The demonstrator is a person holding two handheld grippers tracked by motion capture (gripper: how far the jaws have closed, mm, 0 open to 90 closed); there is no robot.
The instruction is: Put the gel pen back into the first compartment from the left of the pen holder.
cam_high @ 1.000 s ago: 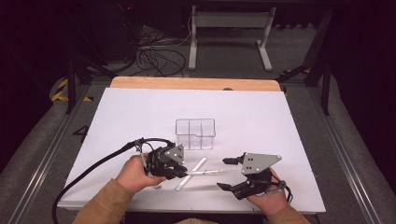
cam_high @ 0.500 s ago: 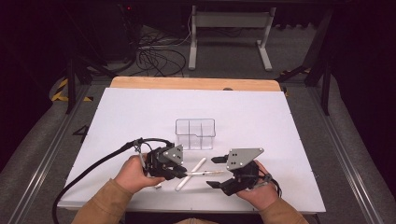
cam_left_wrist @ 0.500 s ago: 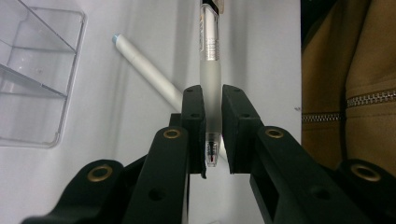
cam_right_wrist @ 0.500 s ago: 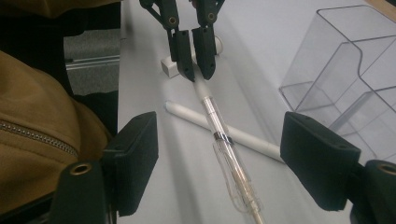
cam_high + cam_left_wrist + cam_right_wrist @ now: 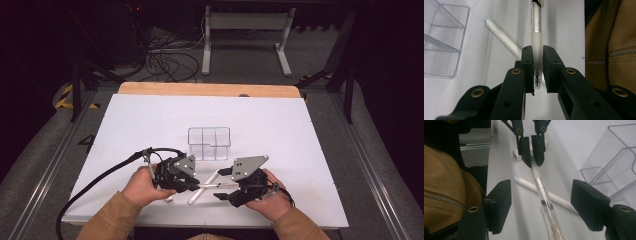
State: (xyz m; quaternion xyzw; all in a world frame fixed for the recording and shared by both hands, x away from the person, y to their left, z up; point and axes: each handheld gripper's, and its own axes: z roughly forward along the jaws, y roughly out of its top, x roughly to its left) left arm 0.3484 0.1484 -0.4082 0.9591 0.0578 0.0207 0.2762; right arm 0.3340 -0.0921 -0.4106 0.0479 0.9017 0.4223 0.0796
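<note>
My left gripper [image 5: 196, 184] [image 5: 537, 57] is shut on the frosted grip of a clear pen [image 5: 535, 37], which it holds just above the white table. The pen [image 5: 214, 186] [image 5: 543, 195] points across to my right gripper [image 5: 221, 184] [image 5: 544, 200]. The right jaws stand open on either side of the pen's rear half, and the pads do not touch it. They have just been closing. Under the held pen a white pen [image 5: 202, 189] [image 5: 524, 182] [image 5: 501, 37] lies crosswise on the table. The right gripper view also shows the left gripper [image 5: 532, 155] farther off.
A clear plastic organiser [image 5: 209, 142] [image 5: 441, 37] [image 5: 614, 157] with compartments stands just beyond the two grippers. A small white piece [image 5: 516, 156] lies by the left gripper. A tan sleeve [image 5: 446, 195] is close on the near side. The white table [image 5: 280, 130] ends near the hands.
My right gripper has moved left toward the left gripper, so its jaws now flank the held pen, and they stand narrower. The left gripper and its pen have stayed put.
</note>
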